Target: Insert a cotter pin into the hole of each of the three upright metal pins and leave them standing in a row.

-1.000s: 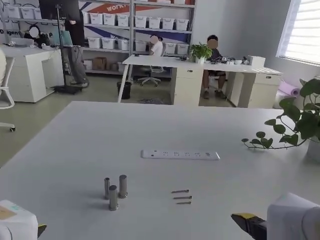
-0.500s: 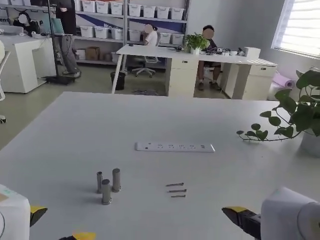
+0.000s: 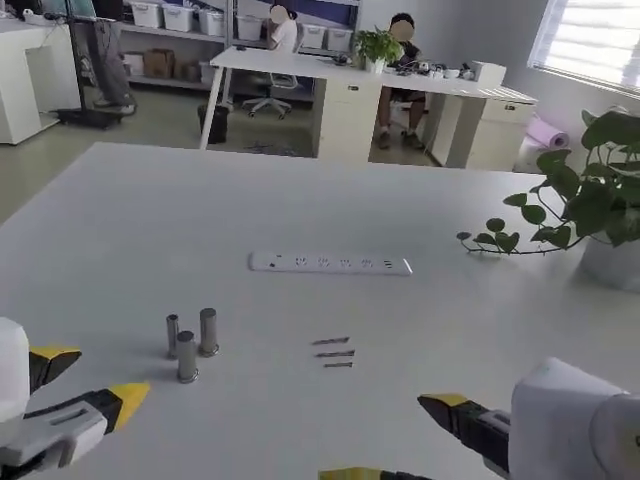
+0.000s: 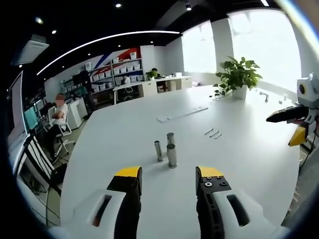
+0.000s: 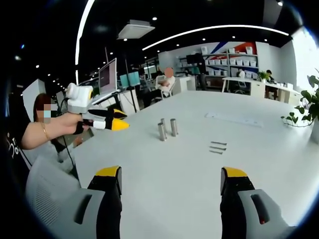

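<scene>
White tabletop [image 3: 300, 200] below my headset, broad and mostly bare; on it the three metal pins [image 3: 188, 343] stand upright in a tight triangle rather than a line, left of centre and well in from every edge I can see; the three cotter pins [image 3: 334, 352] lie flat and parallel, just to the right of that cluster and touching none of it; beyond both, a white power strip [image 3: 330, 264] lies crosswise near mid-table, with open surface between it and the pins; my left gripper [image 3: 90, 378] hovers at the near left, jaws spread with nothing between them, and its own view has the cluster dead ahead; my right gripper [image 3: 395, 438] hangs at the near right, jaws likewise wide apart and empty, bare white between it and the cotter pins; the two grippers are well apart; a trailing plant [image 3: 580, 200] in a pale pot [image 3: 610, 265] sits toward the right edge, its tendril reaching inward but well clear of the cotter pins; the table's left edge slants away past the pins, the far edge runs straight, and behind it are open floor and a long white desk [image 3: 345, 115] with seated people.
</scene>
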A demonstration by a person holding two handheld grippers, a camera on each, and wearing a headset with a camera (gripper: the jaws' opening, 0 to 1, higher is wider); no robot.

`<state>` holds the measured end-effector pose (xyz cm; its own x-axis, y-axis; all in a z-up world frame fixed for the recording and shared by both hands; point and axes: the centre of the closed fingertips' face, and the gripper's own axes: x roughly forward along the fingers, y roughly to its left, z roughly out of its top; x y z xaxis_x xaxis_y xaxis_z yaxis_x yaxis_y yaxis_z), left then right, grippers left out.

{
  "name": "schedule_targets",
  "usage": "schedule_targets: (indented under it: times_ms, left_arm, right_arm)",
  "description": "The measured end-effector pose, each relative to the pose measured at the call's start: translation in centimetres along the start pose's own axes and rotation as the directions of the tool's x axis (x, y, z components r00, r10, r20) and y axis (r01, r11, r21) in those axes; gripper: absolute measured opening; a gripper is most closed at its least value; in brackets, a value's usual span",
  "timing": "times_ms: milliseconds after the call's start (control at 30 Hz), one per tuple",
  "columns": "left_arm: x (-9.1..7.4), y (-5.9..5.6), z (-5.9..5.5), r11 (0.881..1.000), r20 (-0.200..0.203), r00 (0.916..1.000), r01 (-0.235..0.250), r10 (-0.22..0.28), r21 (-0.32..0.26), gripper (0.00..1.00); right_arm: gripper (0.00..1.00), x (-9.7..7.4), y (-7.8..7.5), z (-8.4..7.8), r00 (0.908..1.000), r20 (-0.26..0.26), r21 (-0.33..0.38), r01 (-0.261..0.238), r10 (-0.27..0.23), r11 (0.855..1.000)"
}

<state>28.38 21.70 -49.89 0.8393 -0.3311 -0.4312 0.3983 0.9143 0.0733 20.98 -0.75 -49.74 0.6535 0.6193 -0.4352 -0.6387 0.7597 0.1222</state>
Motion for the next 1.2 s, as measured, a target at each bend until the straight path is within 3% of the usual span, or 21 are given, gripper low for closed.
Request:
schedule_targets:
  times_ms: [233,600,900,1067,1200]
  left_arm:
    - [2.8,1.3,0.6,1.0,0.016,0.9998,0.011,-0.011,-0.017,0.38]
    - [7.5,3.3,-0.4,1.0,-0.02,0.9998,0.009,-0.008,0.019,0.31]
    - [10.4,3.4,-0.7,0.999,-0.022,0.9991,0.037,-0.037,0.013,0.28]
    - [12.0,3.2,-0.9,0.998,-0.003,0.9982,0.061,-0.061,-0.032,0.25]
    - [12.9,2.7,-0.8,0.992,0.023,0.9942,0.106,-0.105,-0.072,0.21]
  right_arm:
    - [0.8,0.7,-0.2,0.6,0.9992,0.038,0.031,-0.015,0.014,0.999]
    - [0.78,2.0,-0.5,-0.8,0.9999,-0.01,0.04,-0.012,0.013,0.999]
    - [0.77,2.2,-1.0,-1.8,0.9994,-0.034,0.059,-0.001,0.003,0.998]
    - [0.76,2.2,-1.4,-2.2,0.9991,-0.04,0.079,0.018,-0.015,0.997]
    - [0.76,2.3,-1.7,-2.5,0.9985,-0.049,0.082,0.028,-0.024,0.996]
